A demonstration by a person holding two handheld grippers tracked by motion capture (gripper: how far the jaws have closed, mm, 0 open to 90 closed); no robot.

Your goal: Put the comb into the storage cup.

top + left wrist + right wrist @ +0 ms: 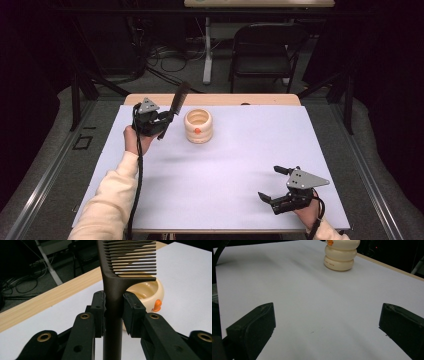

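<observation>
A dark comb (179,97) (113,287) stands nearly upright, its handle clamped in my left gripper (161,121) (113,312), which is shut on it just left of a cream ribbed holder (198,125) (147,293) (340,253) with a small orange knob (197,131) (157,305). The comb's teeth point toward the holder's open top. At the front right of the white mat (240,165), my right gripper (272,183) (324,327) rests low with its jaws wide apart and nothing between them, far from the holder.
The white mat covers a wooden table (215,99) (37,305). Behind the table stand a folding chair (262,47), a white post (207,50) and loose cables (170,57) on the floor.
</observation>
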